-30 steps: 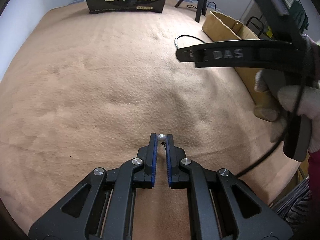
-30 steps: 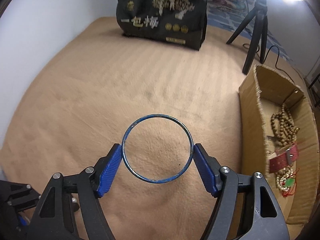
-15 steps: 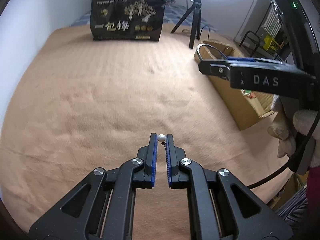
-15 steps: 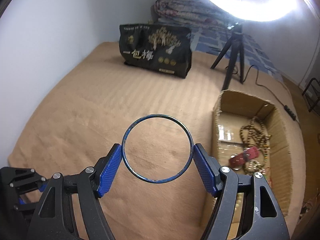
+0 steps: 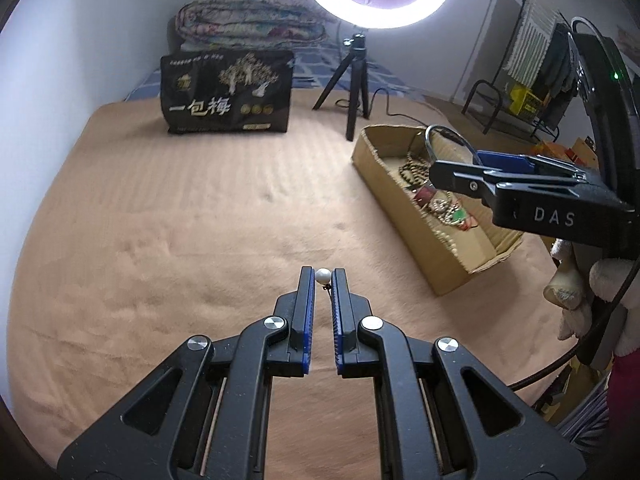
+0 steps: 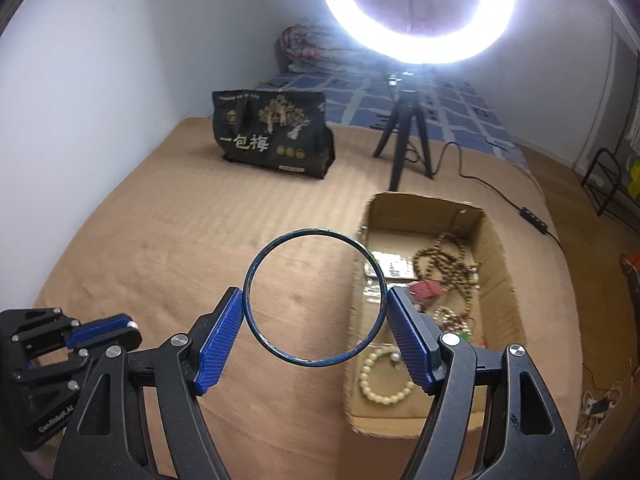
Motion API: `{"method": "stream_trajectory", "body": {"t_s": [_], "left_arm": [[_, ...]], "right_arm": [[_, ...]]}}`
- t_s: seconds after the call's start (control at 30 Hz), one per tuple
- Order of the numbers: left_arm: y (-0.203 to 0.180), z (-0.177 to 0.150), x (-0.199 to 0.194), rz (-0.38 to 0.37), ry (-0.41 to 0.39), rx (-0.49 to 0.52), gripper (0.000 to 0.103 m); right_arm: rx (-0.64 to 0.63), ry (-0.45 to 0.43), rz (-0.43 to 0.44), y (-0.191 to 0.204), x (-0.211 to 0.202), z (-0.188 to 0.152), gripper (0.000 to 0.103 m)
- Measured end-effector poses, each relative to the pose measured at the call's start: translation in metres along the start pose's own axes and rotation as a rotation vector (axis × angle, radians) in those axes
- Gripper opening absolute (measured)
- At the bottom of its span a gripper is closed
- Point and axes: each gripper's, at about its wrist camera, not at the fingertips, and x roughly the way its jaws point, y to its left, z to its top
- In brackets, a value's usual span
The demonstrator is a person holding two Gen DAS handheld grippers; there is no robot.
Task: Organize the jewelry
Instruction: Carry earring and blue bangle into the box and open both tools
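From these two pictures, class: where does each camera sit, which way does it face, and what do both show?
Left wrist: on the left gripper, looking down past jaws pinching a small white pearl bead; gloved hand at right.
Right wrist: on the right gripper, jaws clamping a thin blue metal bangle.
Shared: open cardboard box, tan blanket.

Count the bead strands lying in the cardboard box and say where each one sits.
3 in the cardboard box, possibly more hidden: brown bead strand at the far end, cream bead bracelet nearest the right gripper, small pale bracelet between them, partly behind a finger.
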Motion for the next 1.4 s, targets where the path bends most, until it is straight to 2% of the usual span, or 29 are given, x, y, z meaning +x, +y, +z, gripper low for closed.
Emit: {"method": "stream_trajectory", "body": {"t_s": [0.27, 0.7, 1.07, 1.4], "left_arm": [[-0.033, 0.009, -0.001, -0.014, -0.027, 0.056, 0.006], [-0.083, 0.027, 0.015, -0.066, -0.034, 0.108, 0.006], [-0.106, 0.044, 0.050, -0.092, 0.002, 0.115, 0.006], [-0.122, 0.053, 0.076, -0.109, 0.017, 0.130, 0.006]], "right_arm": [[0.035, -0.032, -0.044, -0.029, -0.023, -0.010, 0.072], [0.119, -0.033, -0.108, -0.083, -0.040, -0.028, 0.072], [0.194, -0.013, -0.134, -0.126, -0.031, -0.035, 0.072], [0.247, -0.011, -0.101, -0.143, -0.007, -0.023, 0.072]]}}
